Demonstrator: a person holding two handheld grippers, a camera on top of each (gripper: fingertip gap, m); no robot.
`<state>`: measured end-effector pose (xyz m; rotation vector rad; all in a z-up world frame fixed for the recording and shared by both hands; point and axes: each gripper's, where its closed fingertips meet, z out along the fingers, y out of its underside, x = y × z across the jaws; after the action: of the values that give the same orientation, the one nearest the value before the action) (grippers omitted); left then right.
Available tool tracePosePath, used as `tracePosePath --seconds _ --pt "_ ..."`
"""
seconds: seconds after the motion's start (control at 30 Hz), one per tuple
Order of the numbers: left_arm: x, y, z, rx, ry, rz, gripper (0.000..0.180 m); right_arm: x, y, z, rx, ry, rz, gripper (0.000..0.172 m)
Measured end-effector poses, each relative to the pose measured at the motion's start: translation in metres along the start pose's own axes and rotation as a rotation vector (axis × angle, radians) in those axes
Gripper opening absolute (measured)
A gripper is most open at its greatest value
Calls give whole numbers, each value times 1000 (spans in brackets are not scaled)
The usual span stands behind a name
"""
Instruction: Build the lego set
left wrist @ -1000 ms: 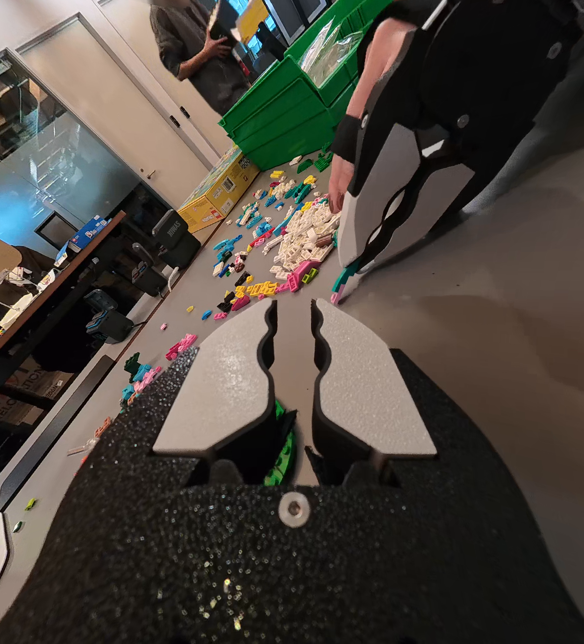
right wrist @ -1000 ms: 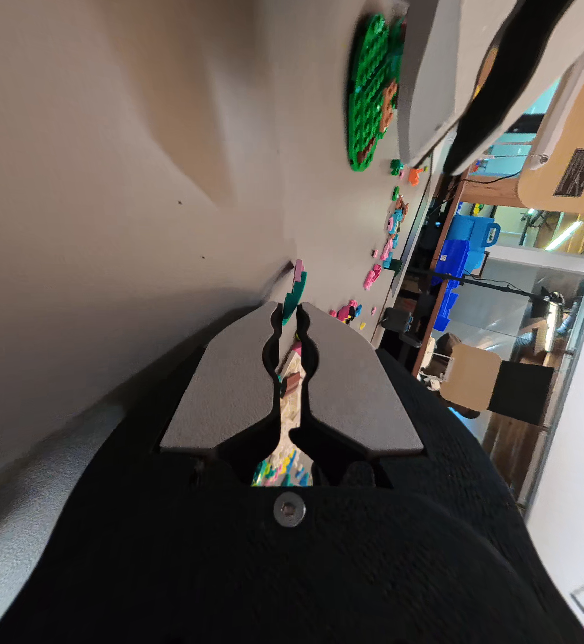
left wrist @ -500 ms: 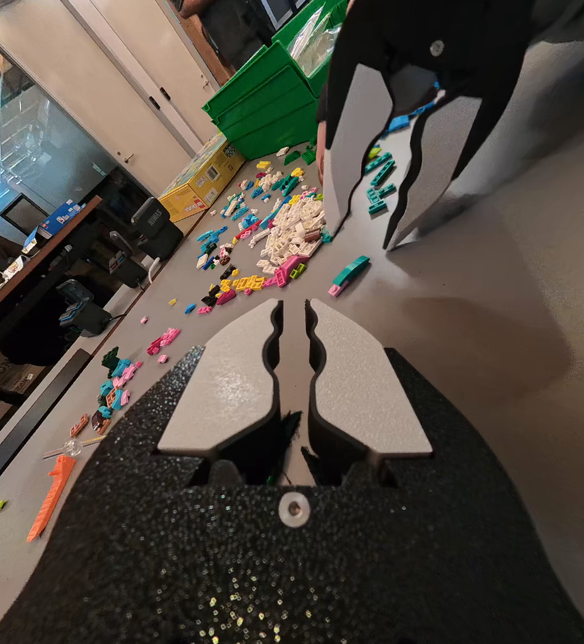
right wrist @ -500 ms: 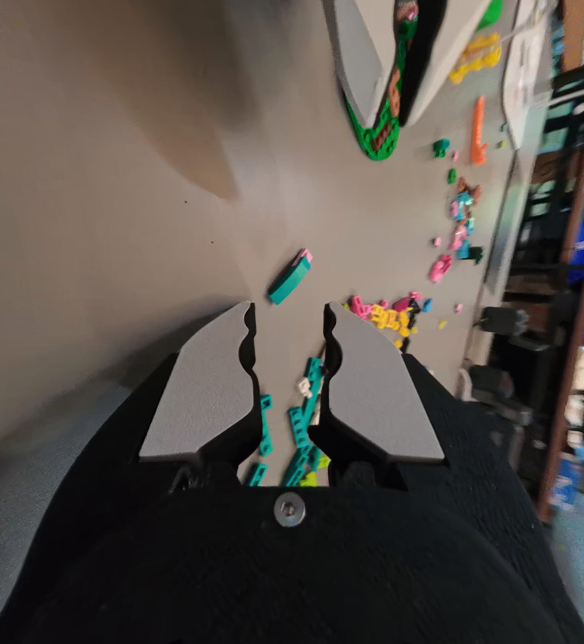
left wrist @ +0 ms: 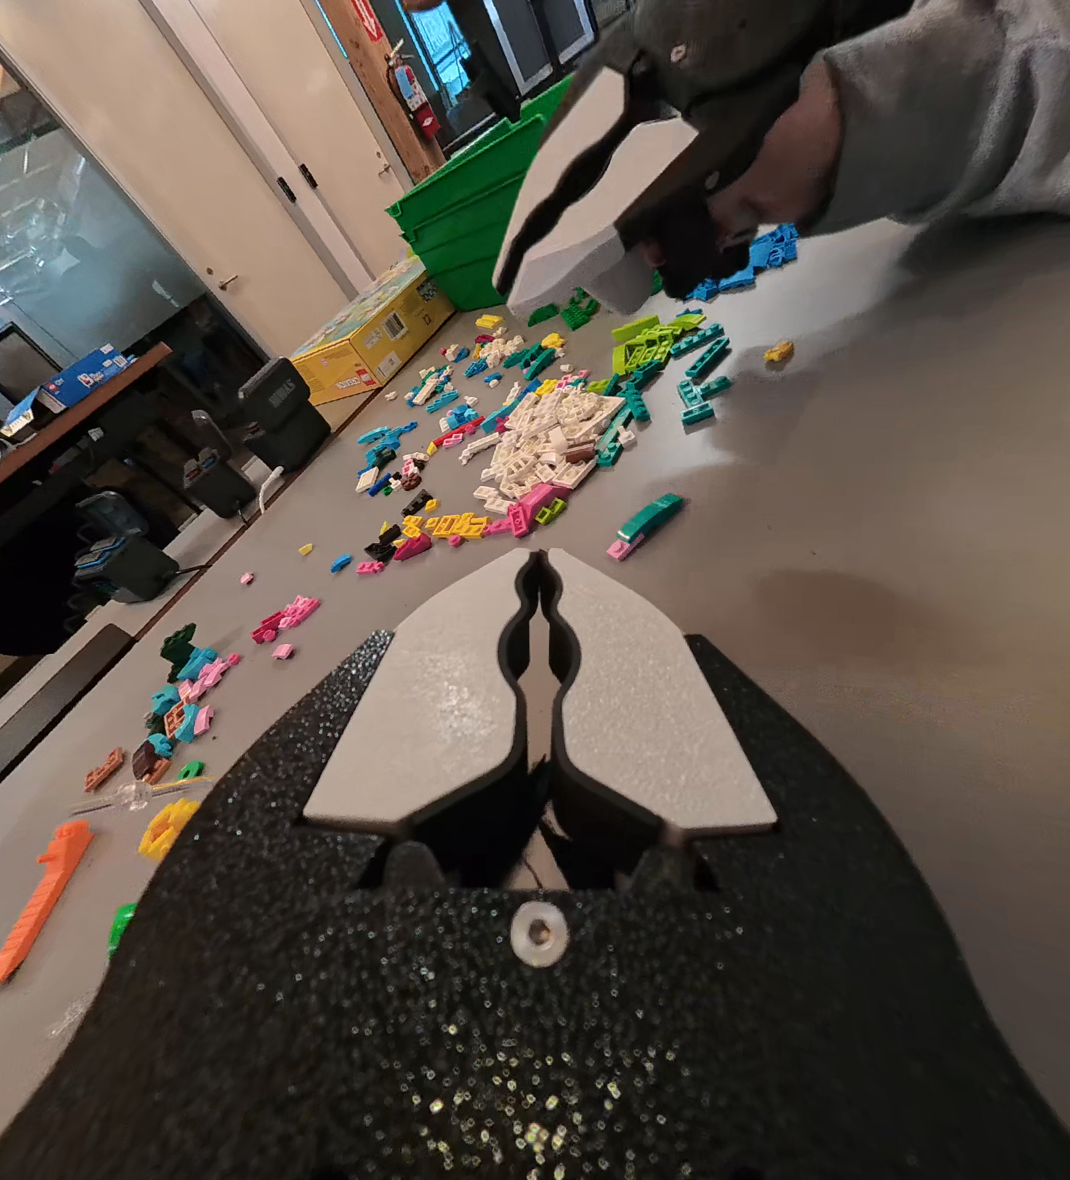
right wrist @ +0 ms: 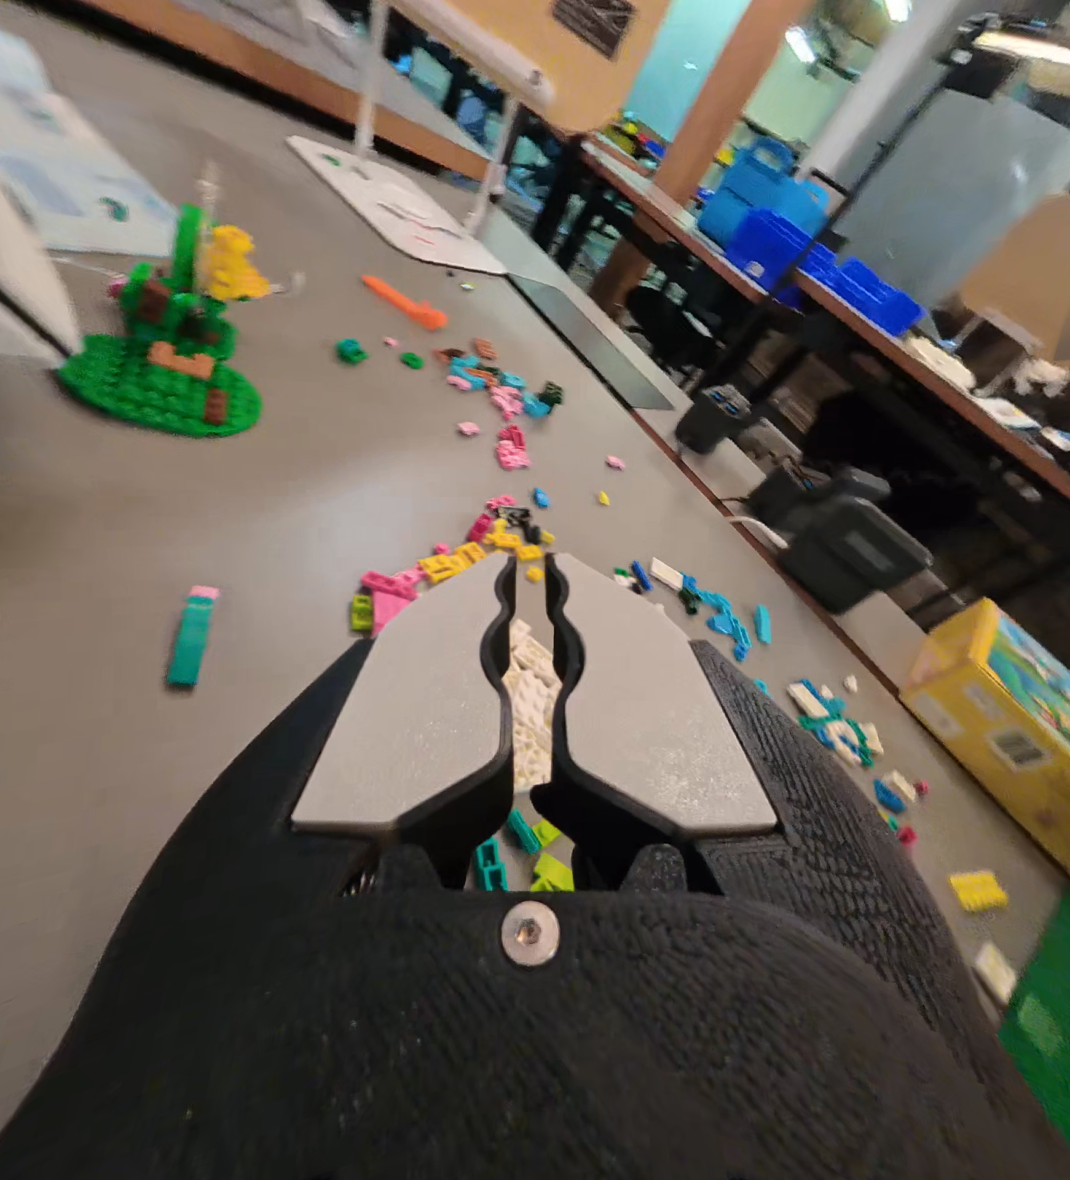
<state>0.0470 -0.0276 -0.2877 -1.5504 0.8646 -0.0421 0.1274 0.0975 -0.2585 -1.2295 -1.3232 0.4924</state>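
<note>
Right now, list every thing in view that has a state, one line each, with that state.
Left gripper: jaws shut, nothing between them.
Right gripper: jaws slightly apart, holding nothing, above the white brick pile.
Teal and pink piece: lying flat, alone on the table.
Green baseplate model: upright, partly built.
Yellow box: closed, lying flat.
Green bins: stacked.

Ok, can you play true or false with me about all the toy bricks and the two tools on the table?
1. The left tool is wide open. False: its tips meet, holding nothing.
2. The white brick pile is the biggest heap. True.
3. The teal piece with a pink end lies apart from the pile. True.
4. The orange tool stands upright. False: it lies flat.
5. The bins behind are red. False: green.
</note>
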Motion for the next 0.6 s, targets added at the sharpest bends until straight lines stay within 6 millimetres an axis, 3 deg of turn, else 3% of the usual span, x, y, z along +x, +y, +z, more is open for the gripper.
tracePosePath --seconds 0.13,0.33,0.47,0.6 --pt "-3 6 2 -42 -8 -22 0 37 5 -8 28 218 52 0" --pt "-2 6 1 -40 0 -29 0 92 20 -39 83 545 151 0" --pt "1 7 3 -55 1 10 0 111 31 -55 109 669 194 0" --pt "2 7 2 -57 -3 21 0 114 33 -60 149 701 244 0"
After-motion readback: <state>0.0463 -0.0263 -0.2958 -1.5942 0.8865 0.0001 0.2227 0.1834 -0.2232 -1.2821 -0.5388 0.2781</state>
